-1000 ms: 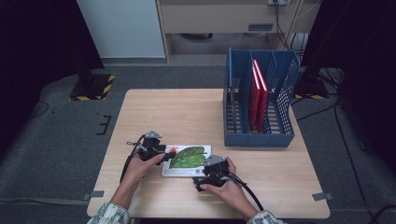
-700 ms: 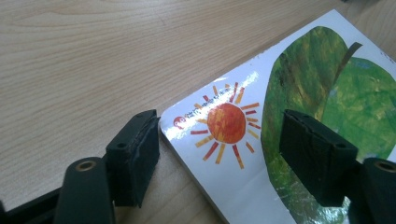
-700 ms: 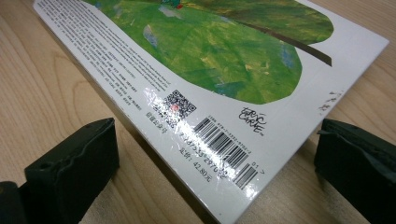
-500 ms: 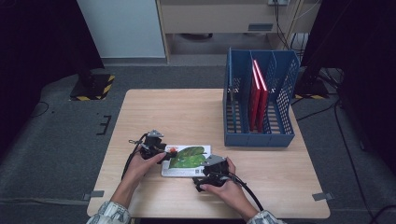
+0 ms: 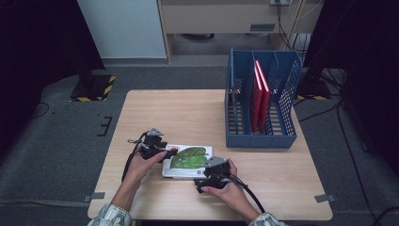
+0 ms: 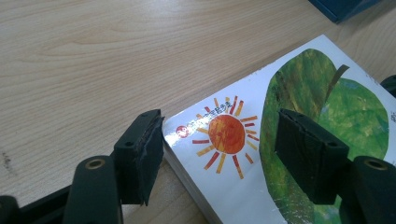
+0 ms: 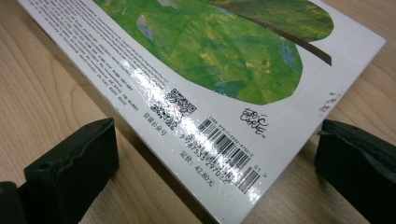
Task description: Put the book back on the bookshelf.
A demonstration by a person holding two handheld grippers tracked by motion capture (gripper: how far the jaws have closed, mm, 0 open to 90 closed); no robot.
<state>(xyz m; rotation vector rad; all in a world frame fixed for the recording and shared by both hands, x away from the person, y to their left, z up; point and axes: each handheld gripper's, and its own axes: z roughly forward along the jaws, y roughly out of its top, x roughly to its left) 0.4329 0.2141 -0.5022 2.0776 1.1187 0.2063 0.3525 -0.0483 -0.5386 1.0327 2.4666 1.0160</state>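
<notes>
While the picture book (image 5: 187, 161) lies flat on the bench (image 5: 188, 113) near its 6 o'clock edge, both your claws sit spread and grip nothing. Right claw (image 7: 210, 163) straddles the barcode corner; left claw (image 6: 219, 154) brackets the sun corner, one pad over the cover, the other just beside the edge. Risk: the glossy cover looks slick, so a shallow corner pinch may slip or fan pages. Uneven closing could skew the book. At 1 o'clock, blue rack (image 5: 263, 106) already holds red books (image 5: 259, 96); the slots look tight.
</notes>
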